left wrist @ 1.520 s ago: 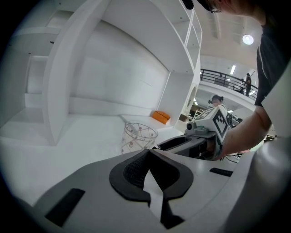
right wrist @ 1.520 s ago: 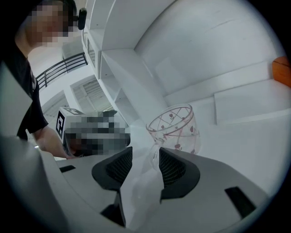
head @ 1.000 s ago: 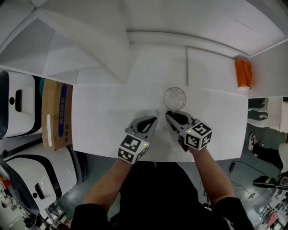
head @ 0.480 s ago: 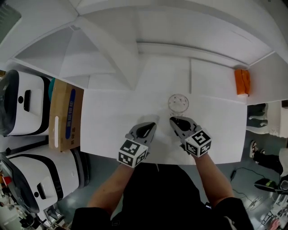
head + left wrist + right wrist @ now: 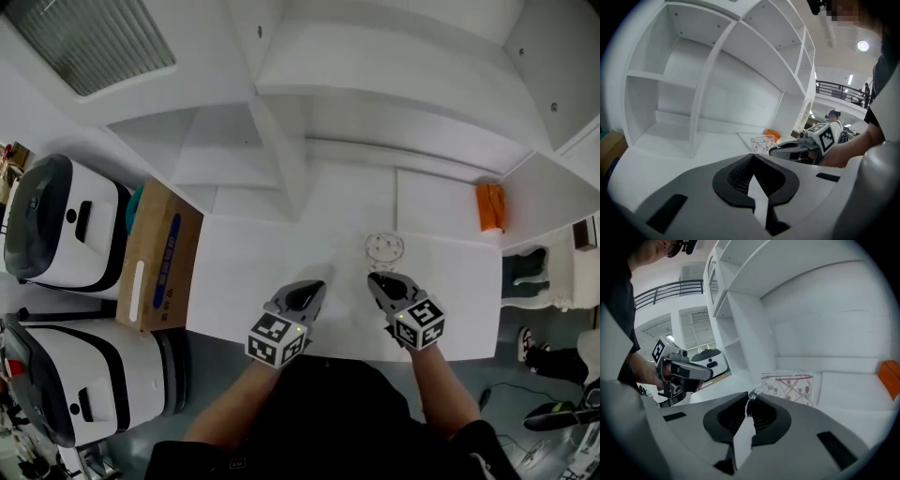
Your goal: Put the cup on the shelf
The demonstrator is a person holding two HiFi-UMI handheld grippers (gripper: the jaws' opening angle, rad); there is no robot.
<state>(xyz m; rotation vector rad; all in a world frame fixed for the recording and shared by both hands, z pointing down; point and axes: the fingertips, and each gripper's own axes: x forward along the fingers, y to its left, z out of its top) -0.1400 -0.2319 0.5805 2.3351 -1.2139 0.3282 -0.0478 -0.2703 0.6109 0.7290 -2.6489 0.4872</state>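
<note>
1. Now the right gripper point(image 5: 751, 397) has its jaws almost together. They have just been closing, and the near rim of the cup point(image 5: 790, 387) is pinched between their tips, with the rest of the glass just ahead of them. I cannot tell whether its base is clear of the surface.
2. Beside it, to its left, the left gripper point(image 5: 752, 158) has its jaws drawn together on nothing, apart from the cup.
3. The cup looks like thin clear glass with a red printed pattern. I judge it light, stiff, smooth and breakable. A pinch on one side of the rim could let it swing or slip, so a steady wrist matters. A deeper bite down the wall would be safer than the very lip.
4. Under both grippers lies a plain white table point(image 5: 244, 272), smooth and bare except for an orange object point(image 5: 488, 206) well off to the right gripper's right, at the back.
5. Ahead of and above the grippers rises the white shelf point(image 5: 679, 84), its open compartments split by uprights. The lower bays look roomy enough for the cup.
6. To the left gripper's left, beyond the table edge, stand a cardboard box point(image 5: 155, 253) and two white machines point(image 5: 56, 220).
</note>
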